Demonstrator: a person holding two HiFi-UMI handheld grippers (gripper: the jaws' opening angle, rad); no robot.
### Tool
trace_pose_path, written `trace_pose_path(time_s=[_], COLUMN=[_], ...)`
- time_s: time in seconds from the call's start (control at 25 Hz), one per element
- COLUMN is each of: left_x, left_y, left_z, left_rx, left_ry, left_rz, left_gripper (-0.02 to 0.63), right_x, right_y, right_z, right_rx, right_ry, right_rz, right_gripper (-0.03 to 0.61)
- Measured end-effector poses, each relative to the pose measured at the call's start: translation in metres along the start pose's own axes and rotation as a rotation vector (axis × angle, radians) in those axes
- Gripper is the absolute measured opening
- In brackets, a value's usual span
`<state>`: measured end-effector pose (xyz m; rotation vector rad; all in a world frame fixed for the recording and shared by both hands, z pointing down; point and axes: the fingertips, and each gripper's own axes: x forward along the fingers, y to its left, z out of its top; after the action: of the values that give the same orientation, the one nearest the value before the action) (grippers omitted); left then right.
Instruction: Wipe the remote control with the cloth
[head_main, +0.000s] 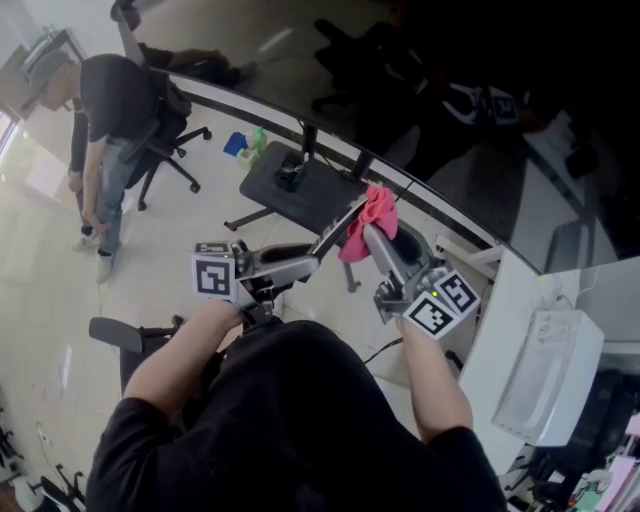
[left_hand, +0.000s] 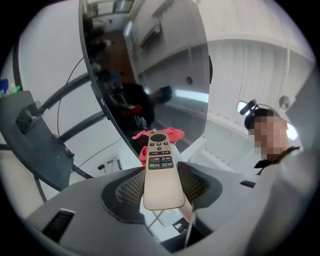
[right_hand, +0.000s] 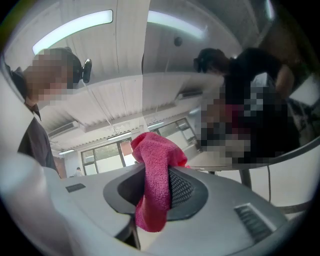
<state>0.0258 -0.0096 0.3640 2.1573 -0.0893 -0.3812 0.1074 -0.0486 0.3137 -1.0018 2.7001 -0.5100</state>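
Observation:
My left gripper (left_hand: 161, 186) is shut on a slim beige remote control (left_hand: 161, 170), buttons facing the camera; its far end points at the pink cloth (left_hand: 170, 134). In the head view the remote (head_main: 338, 228) sticks out from the left gripper (head_main: 318, 256) toward the cloth (head_main: 370, 218). The right gripper (right_hand: 155, 192) is shut on that pink cloth (right_hand: 156, 175), which bunches above the jaws and hangs down below them. In the head view the right gripper (head_main: 378, 238) holds the cloth against the remote's tip, in the air in front of the person.
A large dark glossy table (head_main: 470, 90) curves across the back and reflects the scene. A black stand (head_main: 295, 180) and office chair (head_main: 165, 140) are on the floor, where another person (head_main: 105, 130) bends over. A white printer-like box (head_main: 550, 370) sits right.

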Motion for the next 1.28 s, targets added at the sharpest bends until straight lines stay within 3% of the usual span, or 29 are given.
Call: trace_pose_path(time_s=[0.12,0.24,0.32,0.4,0.48,0.72,1.04,1.28], left_x=[-0.020,-0.061,-0.095,-0.124,-0.145,-0.190,-0.209,-0.202], left_y=[0.038,0.097,0.139,0.180,0.221,0.340,0.461,0.499], left_z=[0.013,0.030,0.043,0.053,0.058,0.062,0.066,0.065], left_rx=[0.178,0.432,0.551,0.596,0.593,0.564,0.501,0.490], left_ry=[-0.035,-0.014,0.000,0.009,0.036,0.185,0.331,0.384], left_rz=[0.221,0.597,0.841,1.011,1.114,1.300,1.380,1.366], left_gripper=[0.210,0.210,0.210,0.210,0.210,0.210,0.210,0.212], right_x=[-0.006,-0.011,-0.013,-0.016,-0.022,-0.031,-0.028,-0.027], right_y=[0.008,0.019,0.024,0.027,0.028,0.033,0.036,0.023], right_z=[-0.009,-0.032,-0.048,-0.065,-0.081,-0.118,-0.156,-0.181], right_rx=[-0.128,-0.220,-0.239,-0.236,-0.227,-0.265,-0.192,-0.104], right_ry=[0.050,0.142,0.186,0.233,0.288,0.424,0.557,0.598], right_rz=[-0.061,-0.094,-0.107,-0.123,-0.142,-0.202,-0.224,-0.259], right_gripper=[0.103,0.103,0.103,0.103,0.103,0.103,0.103,0.103])
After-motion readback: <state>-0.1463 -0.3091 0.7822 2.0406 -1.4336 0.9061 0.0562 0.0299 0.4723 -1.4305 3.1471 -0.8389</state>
